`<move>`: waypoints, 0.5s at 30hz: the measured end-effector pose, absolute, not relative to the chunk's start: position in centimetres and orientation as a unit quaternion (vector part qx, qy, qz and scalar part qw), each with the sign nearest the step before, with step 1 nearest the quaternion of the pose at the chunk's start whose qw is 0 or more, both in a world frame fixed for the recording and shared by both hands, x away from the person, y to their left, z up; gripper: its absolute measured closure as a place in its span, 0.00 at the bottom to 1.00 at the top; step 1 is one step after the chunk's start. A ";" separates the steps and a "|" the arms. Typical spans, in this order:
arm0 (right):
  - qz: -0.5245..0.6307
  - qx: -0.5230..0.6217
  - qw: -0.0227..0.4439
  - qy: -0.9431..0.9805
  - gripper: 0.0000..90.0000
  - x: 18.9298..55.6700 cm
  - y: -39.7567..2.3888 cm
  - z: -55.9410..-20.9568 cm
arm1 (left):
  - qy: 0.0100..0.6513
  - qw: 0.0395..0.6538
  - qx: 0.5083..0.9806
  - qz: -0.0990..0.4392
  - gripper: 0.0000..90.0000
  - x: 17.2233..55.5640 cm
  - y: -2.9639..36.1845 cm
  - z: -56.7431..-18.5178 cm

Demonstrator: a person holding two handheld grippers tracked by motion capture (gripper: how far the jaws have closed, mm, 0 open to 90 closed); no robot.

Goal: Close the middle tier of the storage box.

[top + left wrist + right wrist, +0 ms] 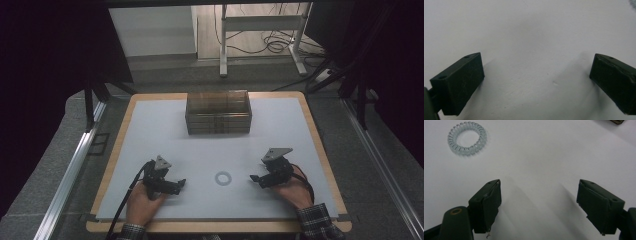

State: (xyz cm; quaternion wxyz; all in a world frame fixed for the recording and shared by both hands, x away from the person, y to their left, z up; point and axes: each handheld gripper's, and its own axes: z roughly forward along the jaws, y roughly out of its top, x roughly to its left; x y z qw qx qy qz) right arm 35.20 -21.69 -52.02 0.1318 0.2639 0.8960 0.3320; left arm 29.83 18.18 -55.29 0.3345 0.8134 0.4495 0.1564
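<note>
Clear plastic coil hair tie (223,178), judged light, springy, slightly slippery; laid flat near the table's (150,125) front edge, between both grippers. Best pinched across one side of the ring. Left gripper (181,184) and right gripper (254,178) held wide, empty

Both grippers black plastic w/ blocky flat-faced jaws. Left gripper (176,185): grey three-cornered plate on top, black cable trailing back past the wrist. Small screw holes in its jaw blocks, seen in left gripper view. Right gripper (256,179): same grey plate, black cable looping over the hand. Brass-coloured ring on its body near one jaw. Plaid sleeves (316,222), dark w/ light lines, at both wrists.
</note>
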 end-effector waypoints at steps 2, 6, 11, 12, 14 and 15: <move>0.330 0.258 0.144 0.896 0.24 35.1 -21.5 -52.0 | 0.449 0.335 0.813 0.157 0.00 29.8 18.2 -55.3; 0.325 0.248 0.160 0.898 0.24 34.9 -21.1 -51.9 | 0.450 0.335 0.813 0.157 0.00 29.8 18.2 -55.3; 0.315 0.232 0.185 0.901 0.25 34.9 -20.5 -51.8 | 0.450 0.335 0.813 0.157 0.00 29.8 18.2 -55.3; 0.315 0.232 0.186 0.902 0.25 34.9 -20.5 -51.8 | 0.450 0.335 0.813 0.157 0.00 29.8 18.2 -55.3; 0.314 0.229 0.187 0.902 0.26 35.0 -20.4 -51.7 | 0.450 0.335 0.813 0.157 0.00 29.8 18.2 -55.3; 0.312 0.229 0.189 0.903 0.26 35.0 -20.3 -51.7 | 0.450 0.335 0.813 0.157 0.00 29.8 18.2 -55.3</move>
